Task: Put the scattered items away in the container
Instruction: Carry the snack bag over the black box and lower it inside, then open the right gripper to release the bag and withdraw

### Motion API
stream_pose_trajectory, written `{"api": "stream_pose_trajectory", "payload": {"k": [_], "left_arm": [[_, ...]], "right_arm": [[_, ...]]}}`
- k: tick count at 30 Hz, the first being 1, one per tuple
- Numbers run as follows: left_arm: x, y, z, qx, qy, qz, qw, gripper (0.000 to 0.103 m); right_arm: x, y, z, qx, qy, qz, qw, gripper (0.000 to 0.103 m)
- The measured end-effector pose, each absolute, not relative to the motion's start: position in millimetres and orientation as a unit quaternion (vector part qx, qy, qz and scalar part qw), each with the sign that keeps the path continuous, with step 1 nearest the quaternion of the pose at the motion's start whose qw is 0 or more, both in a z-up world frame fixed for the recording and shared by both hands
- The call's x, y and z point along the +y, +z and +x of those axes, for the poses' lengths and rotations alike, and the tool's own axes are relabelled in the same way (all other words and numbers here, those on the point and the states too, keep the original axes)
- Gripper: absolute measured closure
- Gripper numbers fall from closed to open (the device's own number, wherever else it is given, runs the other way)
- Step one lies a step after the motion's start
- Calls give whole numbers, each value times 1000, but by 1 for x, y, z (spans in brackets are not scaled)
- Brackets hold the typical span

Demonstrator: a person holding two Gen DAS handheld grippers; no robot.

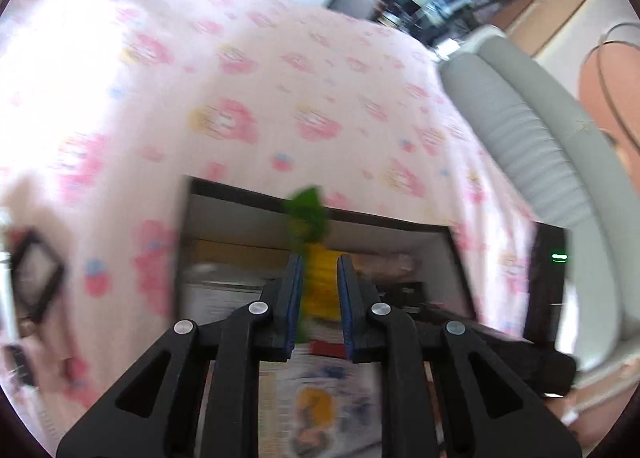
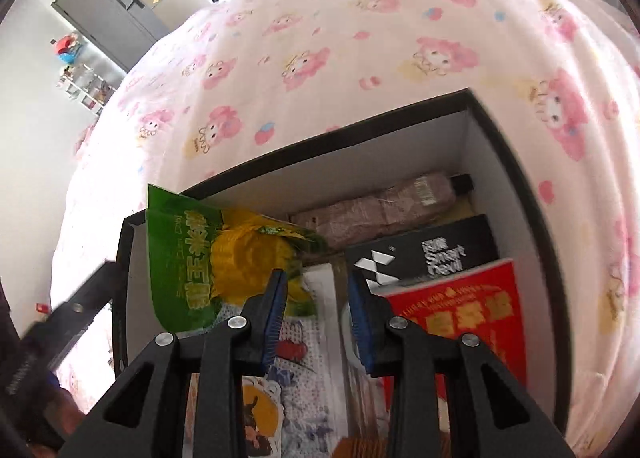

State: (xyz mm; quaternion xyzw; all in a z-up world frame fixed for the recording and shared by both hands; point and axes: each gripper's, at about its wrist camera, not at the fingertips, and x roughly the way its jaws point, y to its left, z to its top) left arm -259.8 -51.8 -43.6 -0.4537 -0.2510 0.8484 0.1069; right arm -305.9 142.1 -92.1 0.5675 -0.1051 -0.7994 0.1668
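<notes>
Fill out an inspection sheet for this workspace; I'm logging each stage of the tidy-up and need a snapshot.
Surface: bedsheet, pink cartoon print, spread under the box.
Job's things: box, open, dark rim, pale inner walls; corn packet, green and yellow, held over the box.
Already in the box: black carton, red booklet, brownish wrapped bundle, printed pack.
Clutter: dark frame-like item on the sheet, blurred.
Grippers: left gripper shut on the corn packet; right gripper open above the box, nothing between its pads.
Cables: nothing seen.
Surroundings: grey cabinet, shelf with small items, grey padded bed edge.
</notes>
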Motion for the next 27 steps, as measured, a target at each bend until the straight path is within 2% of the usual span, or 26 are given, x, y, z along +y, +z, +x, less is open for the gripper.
{"api": "stream_pose_trajectory", "payload": {"k": [6,16,19,23,27], "left_arm": [[-39,-93,-304,-247,785,-563,80,88],[-58,-85,-295,-260,810,-523,57,91],[-53,-81,-290,-234,823,-512,77,91],[-32,-88,-300,-228,806,-525,150,91],[-19,-107,-311,-215,788,-564,126,90]], "right_arm": [[114,-123,-319,-128,-764,602,194,75],[85,-121,-308,-104,-760,599,231,77],[95,-107,-292,-91,-785,577,207,77],[117,-84,-268,-77,-824,538,161,77],[133,-92,-283,-64,-823,547,140,76]]}}
